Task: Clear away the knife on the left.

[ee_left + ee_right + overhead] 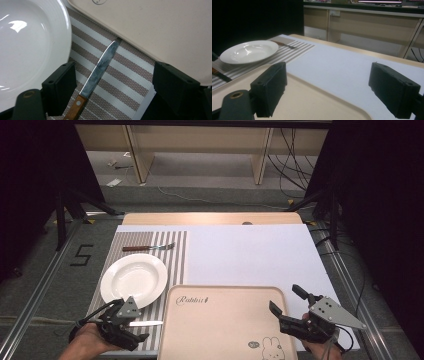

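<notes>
Steel blade on the striped mat (176,255): my left gripper (110,77) hangs spread over the knife (98,75), between plate (27,47) and tray (160,27). Placing looks done; next I'd lift clear. Right gripper (324,87) gapes empty.

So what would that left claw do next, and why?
Probably close on the knife. The left gripper is open, its jaws either side of the blade, just ahead of the wooden handle. The knife lies on the striped mat between the plate and the tray, so a squeeze should catch it.
</notes>
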`<act>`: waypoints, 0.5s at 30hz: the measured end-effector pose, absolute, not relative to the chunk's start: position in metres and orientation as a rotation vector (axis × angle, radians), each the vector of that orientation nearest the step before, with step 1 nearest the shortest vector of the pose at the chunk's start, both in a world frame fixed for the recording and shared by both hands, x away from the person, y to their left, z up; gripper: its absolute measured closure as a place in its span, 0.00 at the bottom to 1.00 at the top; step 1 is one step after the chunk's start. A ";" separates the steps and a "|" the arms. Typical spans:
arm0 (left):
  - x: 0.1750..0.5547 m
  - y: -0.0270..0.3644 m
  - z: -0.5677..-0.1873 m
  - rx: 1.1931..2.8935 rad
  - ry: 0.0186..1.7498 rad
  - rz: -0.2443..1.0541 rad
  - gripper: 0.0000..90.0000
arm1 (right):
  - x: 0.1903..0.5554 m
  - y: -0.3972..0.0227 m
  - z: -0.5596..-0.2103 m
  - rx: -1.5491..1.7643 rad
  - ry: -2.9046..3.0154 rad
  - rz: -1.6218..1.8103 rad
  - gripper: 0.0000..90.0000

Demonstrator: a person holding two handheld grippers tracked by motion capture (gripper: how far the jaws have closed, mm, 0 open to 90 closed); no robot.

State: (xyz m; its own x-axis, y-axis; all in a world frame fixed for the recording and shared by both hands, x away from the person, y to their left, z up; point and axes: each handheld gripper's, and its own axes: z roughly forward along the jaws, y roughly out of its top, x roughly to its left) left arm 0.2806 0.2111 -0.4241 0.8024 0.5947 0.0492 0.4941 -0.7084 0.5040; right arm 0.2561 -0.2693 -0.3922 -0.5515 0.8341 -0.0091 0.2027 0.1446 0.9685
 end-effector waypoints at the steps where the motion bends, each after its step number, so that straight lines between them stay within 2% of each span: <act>1: 0.281 0.213 -0.423 2.511 0.819 0.289 0.22 | 0.256 -0.269 -0.392 0.987 1.859 1.436 0.18; 15: 0.284 0.234 -0.427 2.631 0.888 0.250 0.24 | 0.257 -0.269 -0.393 0.987 1.859 1.432 0.18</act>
State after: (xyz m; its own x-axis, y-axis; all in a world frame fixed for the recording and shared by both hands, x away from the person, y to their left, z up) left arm 0.2843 0.2337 -0.4269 0.7878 0.6135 0.0540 0.5514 -0.7417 0.3818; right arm 0.2565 -0.2688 -0.3925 -0.5529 0.8332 -0.0115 0.2015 0.1471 0.9684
